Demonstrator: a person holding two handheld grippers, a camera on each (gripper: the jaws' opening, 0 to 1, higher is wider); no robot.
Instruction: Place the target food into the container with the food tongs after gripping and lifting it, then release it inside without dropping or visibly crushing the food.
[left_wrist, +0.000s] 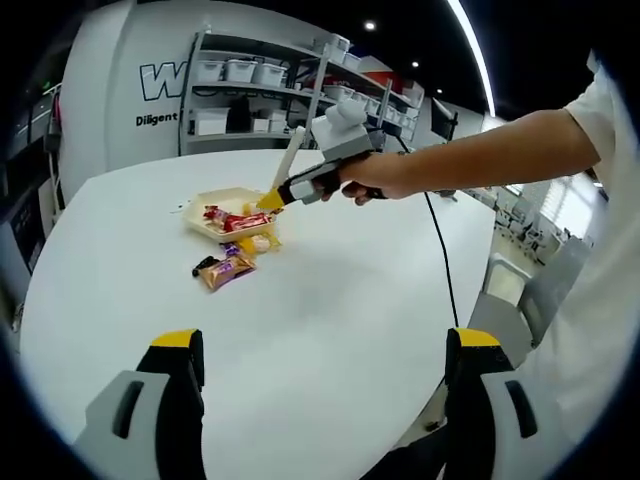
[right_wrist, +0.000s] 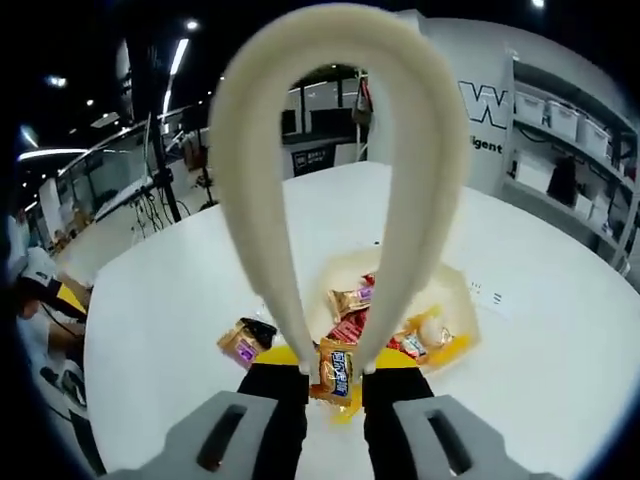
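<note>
I'm squeezing the food tongs in my right gripper, hovering above the container. My left gripper is hanging open. Ahead, the purple snack packet is looking light and crinkly, so I'm planning a gentle pinch across its middle.

Left gripper: 2 grey jaws, yellow tips. Right gripper: same, black cable. White short sleeve.

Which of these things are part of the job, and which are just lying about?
Part of the job:
- food tongs, held in the right claw
- snack packets
- cream container

Lying about:
- left claw, open over the white table
- shelves of bins
</note>
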